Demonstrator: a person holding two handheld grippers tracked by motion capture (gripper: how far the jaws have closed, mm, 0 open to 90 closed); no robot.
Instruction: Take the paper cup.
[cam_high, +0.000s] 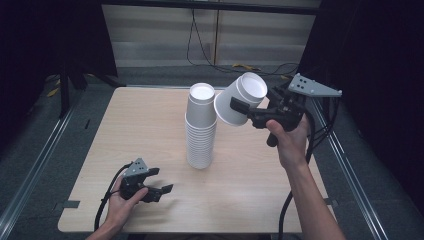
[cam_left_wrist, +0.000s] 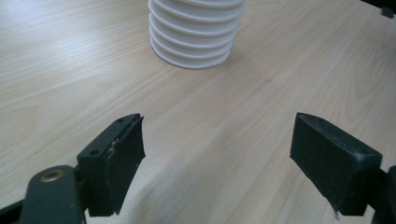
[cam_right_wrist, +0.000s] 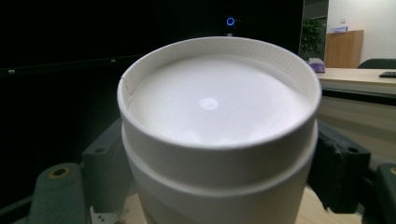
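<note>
White paper cup (cam_high: 239, 100), tilted bottom-up, sat clamped in the right hand-held gripper (cam_high: 250, 111) just beside the top of the cup stack (cam_high: 201, 127), probably for stacking or unstacking. The left hand-held gripper (cam_high: 159, 181) rested wide open and empty on the pale wooden surface (cam_high: 250, 185).

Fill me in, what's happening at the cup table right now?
A person holds a gripper in each hand at a wooden table. The right gripper is shut on a single white paper cup, held tilted in the air next to the top of a tall stack of upside-down white cups standing mid-table. The left gripper sits low near the table's front left, jaws open and holding nothing, pointed toward the stack's base.
</note>
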